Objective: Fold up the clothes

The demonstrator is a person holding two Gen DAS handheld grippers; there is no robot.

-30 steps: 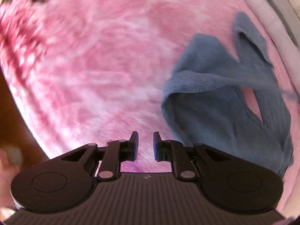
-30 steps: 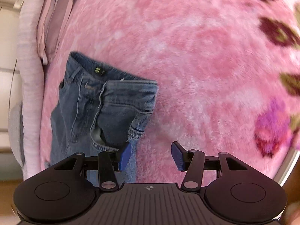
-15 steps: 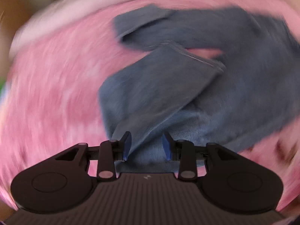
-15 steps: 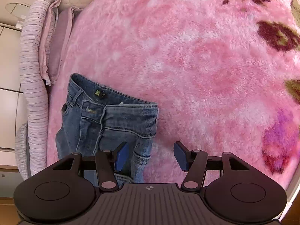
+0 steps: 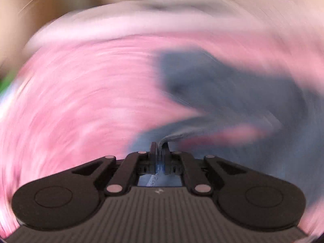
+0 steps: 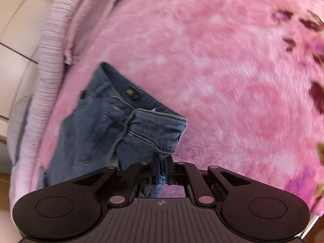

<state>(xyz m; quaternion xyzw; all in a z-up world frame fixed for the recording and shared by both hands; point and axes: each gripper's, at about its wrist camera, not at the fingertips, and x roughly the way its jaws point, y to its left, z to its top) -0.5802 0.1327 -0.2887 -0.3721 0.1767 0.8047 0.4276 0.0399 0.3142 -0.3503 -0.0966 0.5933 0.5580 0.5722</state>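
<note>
A pair of blue jeans (image 6: 121, 125) lies crumpled on a fluffy pink blanket (image 6: 222, 81), its waistband with a green label toward the top. My right gripper (image 6: 163, 160) is shut on the denim edge below the waistband corner, the cloth pinched between its pads. The left wrist view is heavily blurred. There the jeans (image 5: 232, 93) spread to the right, and my left gripper (image 5: 160, 147) is shut on a thin fold of denim that rises from between its jaws.
A pale striped pillow (image 6: 50, 50) and a lilac cloth (image 6: 97, 10) run along the blanket's left edge, with a cream padded headboard (image 6: 16, 20) behind. Dark floral patterns (image 6: 316, 95) mark the blanket at the right. Open pink blanket (image 5: 81, 101) lies left of the jeans.
Both grippers went from open to shut on the jeans. The left one swung across from the bare blanket onto the denim; the right one shifted slightly and rolled.
</note>
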